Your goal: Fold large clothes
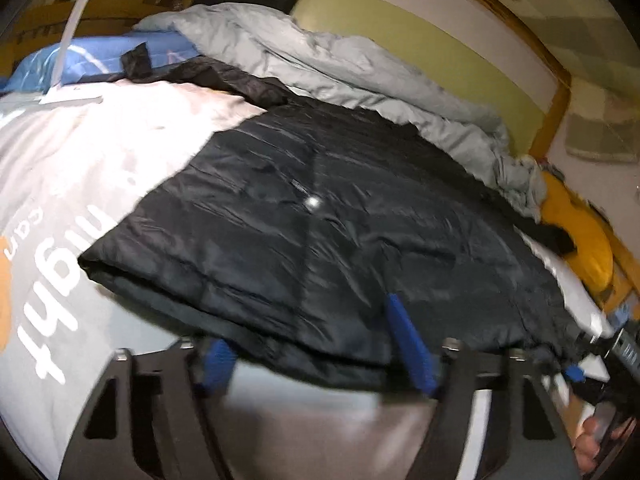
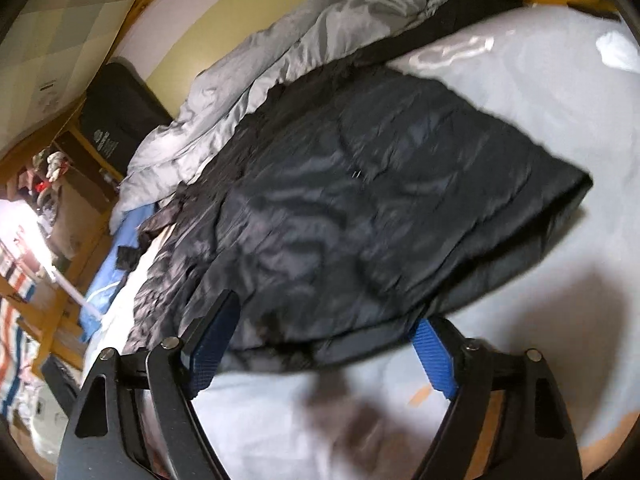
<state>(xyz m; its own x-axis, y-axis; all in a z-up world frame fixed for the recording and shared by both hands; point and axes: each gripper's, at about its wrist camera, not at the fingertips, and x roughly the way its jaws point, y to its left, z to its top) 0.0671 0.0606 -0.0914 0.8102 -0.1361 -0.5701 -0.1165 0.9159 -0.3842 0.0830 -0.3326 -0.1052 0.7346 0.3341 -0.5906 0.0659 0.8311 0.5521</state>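
Note:
A black puffy jacket (image 1: 320, 220) (image 2: 380, 200) lies spread flat on the bed, its near hem toward me. My left gripper (image 1: 304, 320) is at that hem with its jaws apart; the right blue pad (image 1: 408, 344) rests over the fabric, and the hem partly covers the left pad (image 1: 216, 364). The cloth between them looks flat, not pinched. My right gripper (image 2: 326, 308) straddles the hem further along, jaws wide, one finger (image 2: 216, 332) over the jacket and the other pad (image 2: 434, 356) tucked at its edge. Part of the right gripper (image 1: 600, 360) shows at the left view's right edge.
The bed cover (image 1: 100, 160) (image 2: 540, 92) is pale with large lettering. A crumpled grey duvet (image 1: 340, 60) (image 2: 260, 72) lies along the wall behind the jacket. A blue pillow (image 1: 100, 56) and a yellow cushion (image 1: 580, 240) sit at opposite ends. A wooden shelf (image 2: 60, 208) stands beside the bed.

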